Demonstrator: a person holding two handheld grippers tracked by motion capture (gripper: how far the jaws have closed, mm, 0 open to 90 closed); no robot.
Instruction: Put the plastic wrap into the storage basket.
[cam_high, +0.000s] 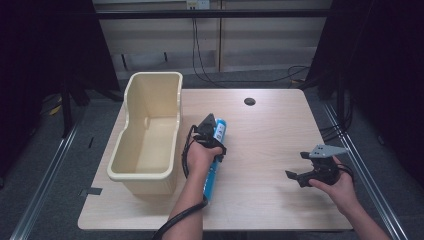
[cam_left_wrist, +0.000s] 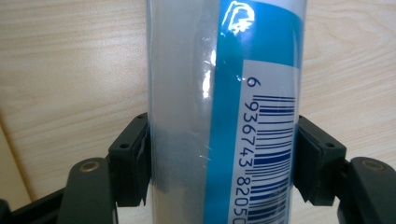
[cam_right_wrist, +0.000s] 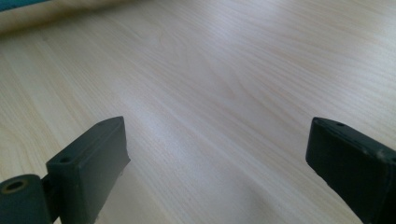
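A long tube (cam_high: 210, 182), blue with a clear side and a white barcode label, lies on the wooden table (cam_high: 270, 135) just right of the cream basin. My left gripper (cam_high: 211, 124) is shut on the tube near its far end. In the left gripper view both black pads press the tube (cam_left_wrist: 233, 93) from either side, with my left gripper (cam_left_wrist: 223, 158) looking down onto it. My right gripper (cam_high: 296, 166) is held in a hand near the table's right front, apart from the tube. Its jaws stand wide open over bare wood in the right gripper view (cam_right_wrist: 217, 154).
A deep cream plastic basin (cam_high: 142, 176) stands at the table's left, with nothing in it. A dark round cable hole (cam_high: 249, 101) sits near the far edge. Black cables trail from the left gripper along the forearm. Dark frames and curtains surround the table.
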